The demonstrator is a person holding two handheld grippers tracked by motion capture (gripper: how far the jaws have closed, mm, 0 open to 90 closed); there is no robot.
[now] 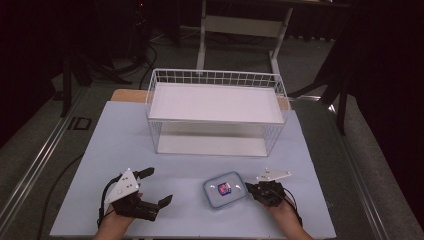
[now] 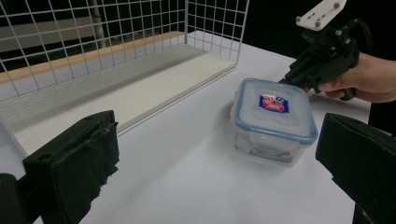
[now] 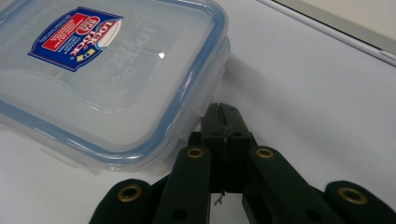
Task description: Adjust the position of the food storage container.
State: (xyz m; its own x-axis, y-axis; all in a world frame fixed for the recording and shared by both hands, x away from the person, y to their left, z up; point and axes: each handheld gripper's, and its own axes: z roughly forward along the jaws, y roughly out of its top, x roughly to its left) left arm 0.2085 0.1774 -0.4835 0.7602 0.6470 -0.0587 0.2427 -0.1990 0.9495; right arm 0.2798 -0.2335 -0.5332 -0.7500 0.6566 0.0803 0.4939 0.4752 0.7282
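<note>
A clear plastic food box (image 1: 225, 189) with a blue-rimmed lid and a red-and-blue label lies on the pale table (image 1: 125, 150), near its front edge. My right gripper (image 1: 251, 186) is shut, its joined tips right beside the box's right side with nothing between them. In the right gripper view the closed tips (image 3: 225, 122) sit against the corner of the box (image 3: 107, 74). My left gripper (image 1: 159, 186) stands open at the front left, well clear of the box. In the left gripper view its two fingers (image 2: 74, 163) frame the box (image 2: 273, 119) and the right gripper (image 2: 292, 77).
A white wire basket (image 1: 216, 80) with a white shelf board stands at the back centre of the table. Its open front faces me, with a second board on the bottom. Desk legs and dark floor lie beyond the table.
</note>
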